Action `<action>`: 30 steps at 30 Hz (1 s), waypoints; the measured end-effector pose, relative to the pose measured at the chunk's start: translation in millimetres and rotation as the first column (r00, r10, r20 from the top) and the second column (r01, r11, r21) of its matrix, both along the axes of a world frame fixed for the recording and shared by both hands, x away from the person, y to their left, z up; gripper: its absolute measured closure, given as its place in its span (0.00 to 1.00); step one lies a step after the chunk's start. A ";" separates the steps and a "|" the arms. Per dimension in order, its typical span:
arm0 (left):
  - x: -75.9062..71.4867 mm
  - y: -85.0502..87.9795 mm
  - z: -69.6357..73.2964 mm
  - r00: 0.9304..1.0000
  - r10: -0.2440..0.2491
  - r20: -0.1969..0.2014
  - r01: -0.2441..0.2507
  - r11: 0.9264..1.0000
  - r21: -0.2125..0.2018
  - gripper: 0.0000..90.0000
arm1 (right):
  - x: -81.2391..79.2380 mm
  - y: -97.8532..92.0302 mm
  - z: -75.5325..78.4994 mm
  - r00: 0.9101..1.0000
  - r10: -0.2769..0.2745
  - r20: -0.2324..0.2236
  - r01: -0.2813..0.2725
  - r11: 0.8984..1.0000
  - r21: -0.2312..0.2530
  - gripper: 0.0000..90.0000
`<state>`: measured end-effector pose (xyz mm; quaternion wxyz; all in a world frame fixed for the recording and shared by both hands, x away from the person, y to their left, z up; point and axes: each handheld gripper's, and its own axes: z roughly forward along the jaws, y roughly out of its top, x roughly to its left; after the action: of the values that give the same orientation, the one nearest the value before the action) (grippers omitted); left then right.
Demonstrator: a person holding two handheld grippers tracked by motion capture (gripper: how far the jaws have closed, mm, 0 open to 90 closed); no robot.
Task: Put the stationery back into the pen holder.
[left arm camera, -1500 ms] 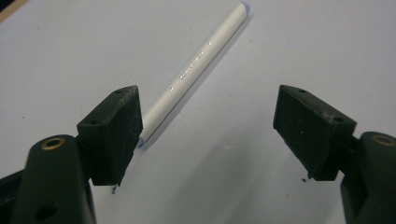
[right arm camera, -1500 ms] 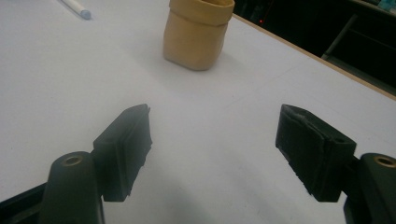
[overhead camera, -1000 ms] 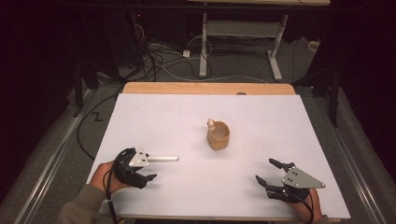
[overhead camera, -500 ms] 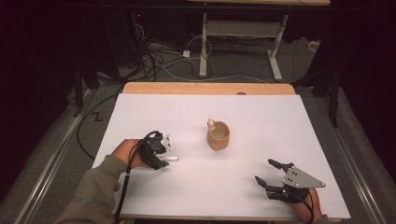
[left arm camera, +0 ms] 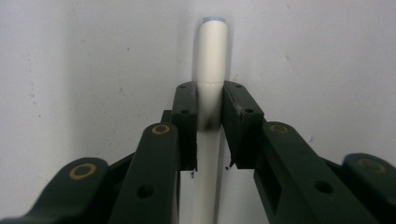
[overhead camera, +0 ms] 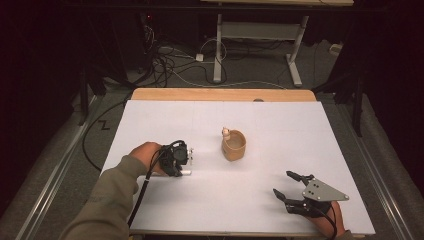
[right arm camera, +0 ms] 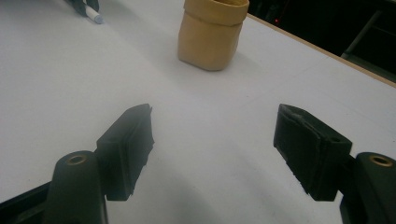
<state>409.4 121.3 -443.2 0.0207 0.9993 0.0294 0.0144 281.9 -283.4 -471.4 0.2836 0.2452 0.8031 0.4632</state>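
A white pen (left arm camera: 212, 56) with a pale blue tip lies flat on the white table (overhead camera: 280, 125). My left gripper (left arm camera: 208, 100) has just been closing on it and is now shut, with both pads pressed on the barrel. In the high view the left gripper (overhead camera: 181, 159) sits left of centre, and the pen's end (overhead camera: 186, 172) pokes out below it. A tan cup (overhead camera: 233, 145) stands upright mid-table with a small pale thing at its far rim. My right gripper (overhead camera: 283, 183) rests open at the near right, with nothing between its jaws.
In the right gripper view the tan cup (right arm camera: 212, 32) stands ahead of the open right gripper (right arm camera: 215, 135), and the pen's tip (right arm camera: 95, 17) shows at the far left. A wooden strip (overhead camera: 220, 94) edges the table's far side. Cables lie on the floor beyond.
My left hand moved right and a little away from the person, onto the pen, and its jaws shut on the barrel. The right gripper has stayed still.
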 end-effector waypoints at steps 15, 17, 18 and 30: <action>-17.2 9.2 7.6 0.987 0.057 0.153 -0.046 0.996 -0.076 0.84 | -0.8 -0.7 2.1 1.000 0.001 0.010 -0.001 1.000 0.014 0.33; -20.5 9.3 10.1 0.979 0.073 0.188 -0.059 0.995 -0.082 0.84 | -2.5 -1.3 3.3 1.000 -0.010 0.030 0.009 1.000 0.023 0.35; -22.3 9.3 11.9 0.977 0.078 0.197 -0.062 0.994 -0.086 0.84 | -3.5 -2.0 4.2 0.999 -0.011 0.041 0.010 1.000 0.029 0.36; -40.0 16.6 30.7 0.929 0.168 0.329 -0.109 0.976 -0.191 0.84 | -2.6 -3.5 4.2 0.999 -0.023 0.044 0.022 0.999 0.033 0.35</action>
<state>369.4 137.8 -412.4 0.1092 0.9714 0.0970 0.1873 279.4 -286.9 -467.2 0.3026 0.2483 0.7862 0.4782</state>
